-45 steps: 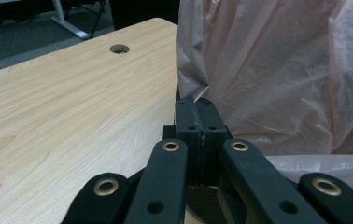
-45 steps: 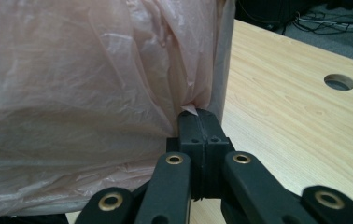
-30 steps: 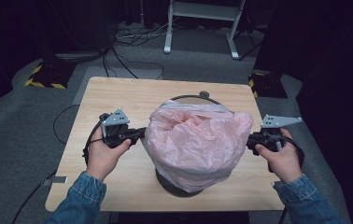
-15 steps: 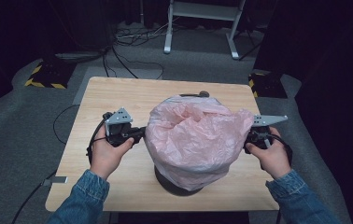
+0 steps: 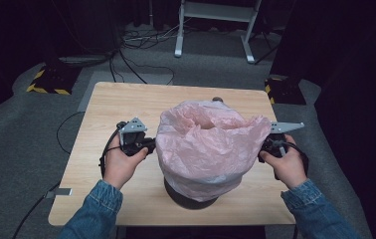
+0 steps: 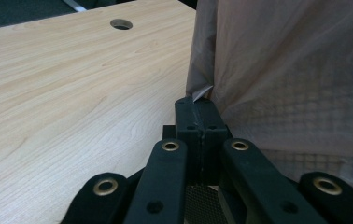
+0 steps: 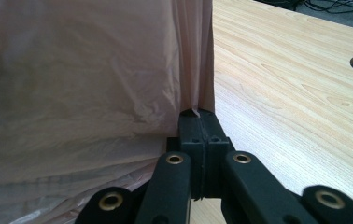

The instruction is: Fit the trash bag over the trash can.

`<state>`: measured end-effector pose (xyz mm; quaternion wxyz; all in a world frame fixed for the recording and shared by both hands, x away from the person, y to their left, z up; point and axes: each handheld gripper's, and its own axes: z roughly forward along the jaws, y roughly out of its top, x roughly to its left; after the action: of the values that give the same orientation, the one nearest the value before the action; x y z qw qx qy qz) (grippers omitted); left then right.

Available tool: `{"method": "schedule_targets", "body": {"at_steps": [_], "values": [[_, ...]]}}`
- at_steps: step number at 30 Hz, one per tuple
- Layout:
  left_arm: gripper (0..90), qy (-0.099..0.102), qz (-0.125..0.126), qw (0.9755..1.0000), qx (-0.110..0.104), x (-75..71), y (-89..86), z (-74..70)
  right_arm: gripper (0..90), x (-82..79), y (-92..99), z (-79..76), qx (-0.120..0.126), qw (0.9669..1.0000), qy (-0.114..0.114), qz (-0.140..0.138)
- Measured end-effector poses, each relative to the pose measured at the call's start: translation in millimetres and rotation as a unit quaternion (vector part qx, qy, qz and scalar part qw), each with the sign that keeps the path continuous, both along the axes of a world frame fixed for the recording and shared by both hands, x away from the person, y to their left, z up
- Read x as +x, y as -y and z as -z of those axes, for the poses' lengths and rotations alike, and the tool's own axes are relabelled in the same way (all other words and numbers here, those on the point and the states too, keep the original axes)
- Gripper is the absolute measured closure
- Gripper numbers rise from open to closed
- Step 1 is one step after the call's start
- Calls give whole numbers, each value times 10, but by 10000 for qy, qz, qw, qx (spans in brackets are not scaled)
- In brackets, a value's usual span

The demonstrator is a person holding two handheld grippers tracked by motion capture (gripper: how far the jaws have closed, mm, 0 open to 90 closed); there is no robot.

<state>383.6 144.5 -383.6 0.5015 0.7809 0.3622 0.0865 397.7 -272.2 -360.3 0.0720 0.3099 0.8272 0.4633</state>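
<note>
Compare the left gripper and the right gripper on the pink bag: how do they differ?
The left gripper pinches the pink bag at its left side, lower down; the right gripper pinches its right side, just under the rim. The left sits over the table, the right near the table's edge. Both are shut on the film.

No legible text, label, brand, number or sign anywhere.

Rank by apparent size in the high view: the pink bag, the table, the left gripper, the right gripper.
1. table
2. pink bag
3. left gripper and right gripper: too alike to rank; each is pinched shut on the bag's edge and partly hidden by a hand.
</note>
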Motion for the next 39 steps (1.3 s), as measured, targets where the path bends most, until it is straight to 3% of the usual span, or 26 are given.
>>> {"method": "schedule_targets", "body": {"at_steps": [4, 6, 8, 9, 11, 15, 17, 19, 21, 23, 26, 28, 30, 31, 33, 37, 39], "values": [[898, -57, -8, 9999, 129, 20, 9, 22, 900, 23, -16, 30, -71, 10000, -34, 16], [900, -158, -25, 9988, 459, 26, 35, 61, 900, 34, -29, 64, -176, 9998, -45, -1], [899, -235, -43, 9977, 632, 37, 27, 135, 900, 41, -43, 145, -436, 9990, -126, 2], [900, -282, -77, 9980, 568, 35, 3, 185, 900, 44, -46, 212, -571, 9982, -194, -23], [900, -340, -96, 9976, 595, 27, -60, 285, 900, 39, -28, 363, -593, 9976, -360, -60], [899, -142, -271, 9982, 518, -29, -205, 485, 900, 20, 58, 599, -500, 9972, -538, 104], [898, -92, -314, 9980, 544, -51, -272, 580, 900, 8, 109, 673, -444, 9976, -505, 147], [897, -183, -399, 9974, 563, -69, -321, 697, 900, -10, 151, 734, -421, 9972, -580, 193], [897, -312, -454, 9956, 752, -75, -353, 808, 900, -24, 188, 805, -491, 9964, -647, 226], [897, -411, -531, 9952, 709, -79, -379, 906, 900, -33, 224, 888, -583, 9953, -726, 259], [888, -485, -564, 9937, 843, -81, -390, 968, 900, -46, 278, 1014, -634, 9938, -854, 326], [852, -420, -612, 9932, 892, -82, -396, 958, 900, -60, 310, 1070, -635, 9932, -906, 368], [794, -357, -672, 9941, 772, -92, -412, 927, 899, -81, 348, 1087, -561, 9936, -892, 417], [734, -347, -714, 9946, 666, -102, -424, 904, 853, -93, 366, 1082, -520, 9939, -864, 436], [527, -212, -873, 9943, 576, -127, -450, 846, 668, -112, 399, 1063, -464, 9953, -681, 511], [422, 93, -863, 9956, 340, -195, -502, 730, 386, -133, 490, 959, -235, 9974, -322, 604], [396, 192, -867, 9955, 340, -224, -531, 672, 331, -150, 540, 882, -173, 9978, -135, 626]]}}
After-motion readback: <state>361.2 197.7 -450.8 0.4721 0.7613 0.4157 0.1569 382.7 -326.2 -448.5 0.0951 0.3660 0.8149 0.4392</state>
